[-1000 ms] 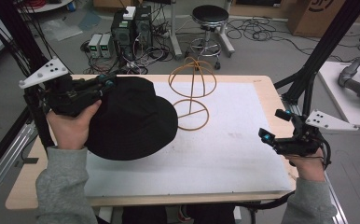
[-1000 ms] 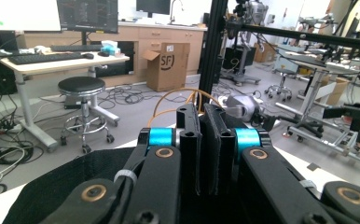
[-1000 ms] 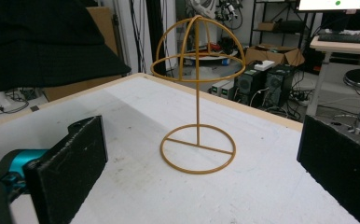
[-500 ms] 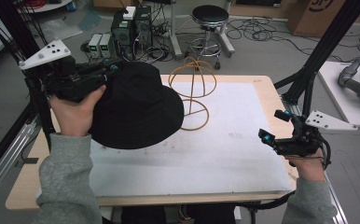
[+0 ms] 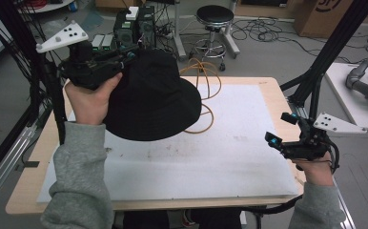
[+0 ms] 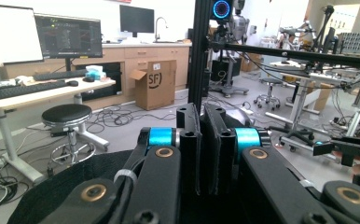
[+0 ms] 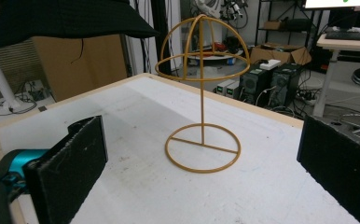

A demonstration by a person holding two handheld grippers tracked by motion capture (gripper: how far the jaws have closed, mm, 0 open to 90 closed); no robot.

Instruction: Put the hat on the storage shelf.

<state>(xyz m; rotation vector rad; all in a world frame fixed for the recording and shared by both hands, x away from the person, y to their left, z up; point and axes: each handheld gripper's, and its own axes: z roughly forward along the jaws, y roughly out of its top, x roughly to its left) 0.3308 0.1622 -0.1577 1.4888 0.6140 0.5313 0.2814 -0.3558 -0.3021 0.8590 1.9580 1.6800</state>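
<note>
Gold wire stand stands whole in right gripper view, hat-hidden from above.

Black bucket hat aloft beside upright gold wire stand.

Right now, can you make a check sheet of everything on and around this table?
Surface: white mat on a wooden table, faintly smudged.
Job's things: black hat held up in the air; gold wire hat stand upright on the mat, bare.
Clutter: nothing seen.
Grippers: left hand-held gripper shut on the hat's brim; right hand-held gripper open, low at the table's right edge.
Cables: a cable trails by the right hand-held gripper; more lie across the floor.
Surroundings: stool, cardboard box, monitors, desks.
</note>
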